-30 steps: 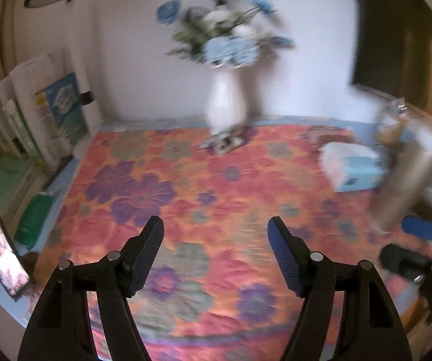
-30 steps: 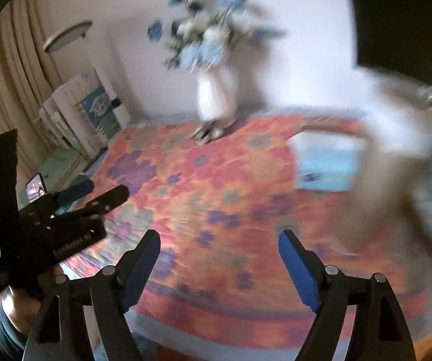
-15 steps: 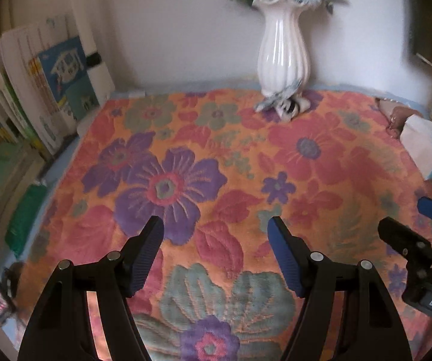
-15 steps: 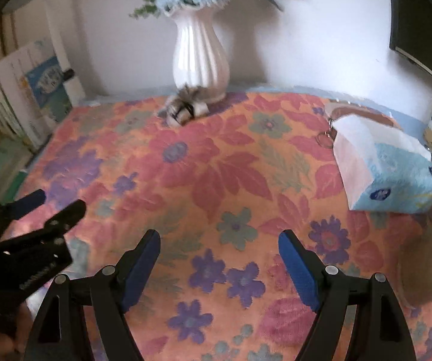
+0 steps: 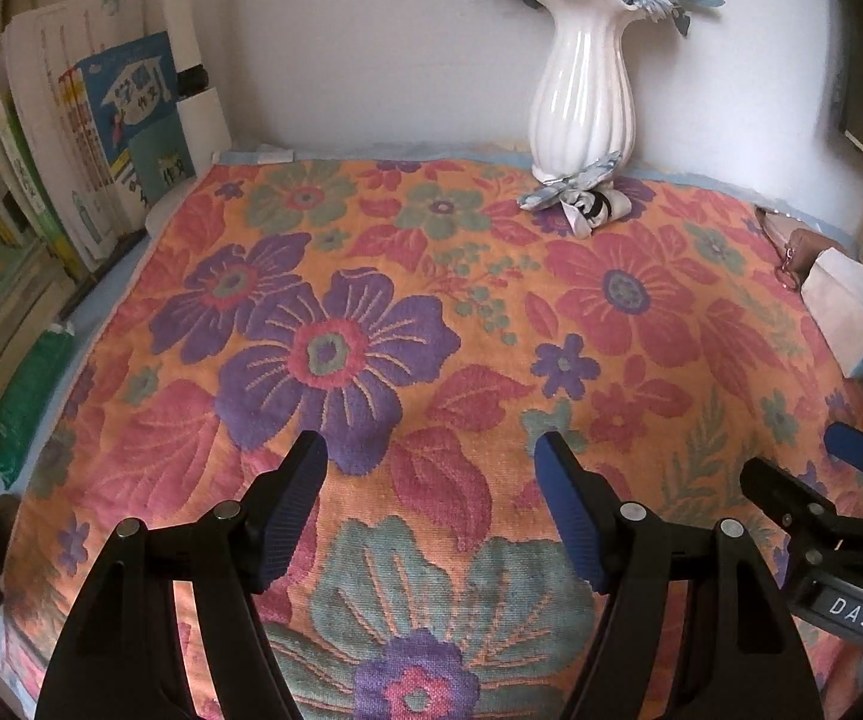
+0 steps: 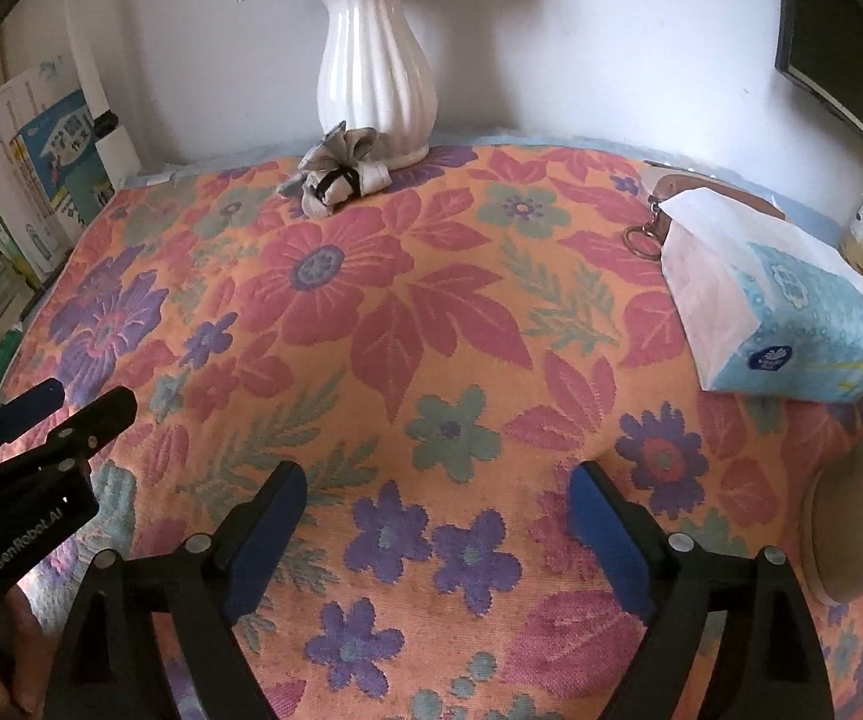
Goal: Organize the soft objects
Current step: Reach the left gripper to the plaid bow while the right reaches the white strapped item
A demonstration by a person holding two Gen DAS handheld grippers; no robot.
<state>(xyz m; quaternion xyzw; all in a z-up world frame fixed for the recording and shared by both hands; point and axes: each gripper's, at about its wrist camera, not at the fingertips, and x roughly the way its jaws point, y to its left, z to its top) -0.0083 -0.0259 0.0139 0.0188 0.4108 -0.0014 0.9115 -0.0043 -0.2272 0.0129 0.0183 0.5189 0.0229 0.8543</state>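
Note:
A floral cloth (image 5: 431,312) (image 6: 431,312) in orange, red and purple covers the table, spread flat. My left gripper (image 5: 431,480) hovers open above its near part with nothing between the blue pads. My right gripper (image 6: 437,510) is beside it, low over the cloth; its jaws are opening, with only cloth below them. A small grey-white fabric bow (image 5: 581,198) (image 6: 338,171) lies at the foot of the white vase (image 5: 584,84) (image 6: 374,72). A soft blue-and-white tissue pack (image 6: 773,306) (image 5: 851,312) rests on the cloth at the right.
Books and folders (image 5: 89,138) stand along the left edge, with a green packet (image 5: 26,402) below them. A brown pouch with a key ring (image 6: 671,192) lies behind the tissue pack. A beige cylinder (image 6: 857,516) stands at the near right. The wall is close behind.
Both grippers dropped toward the cloth and tilted down, then held still. The vase and tissue pack now sit higher and sharper in view. The right jaws stand a little wider.

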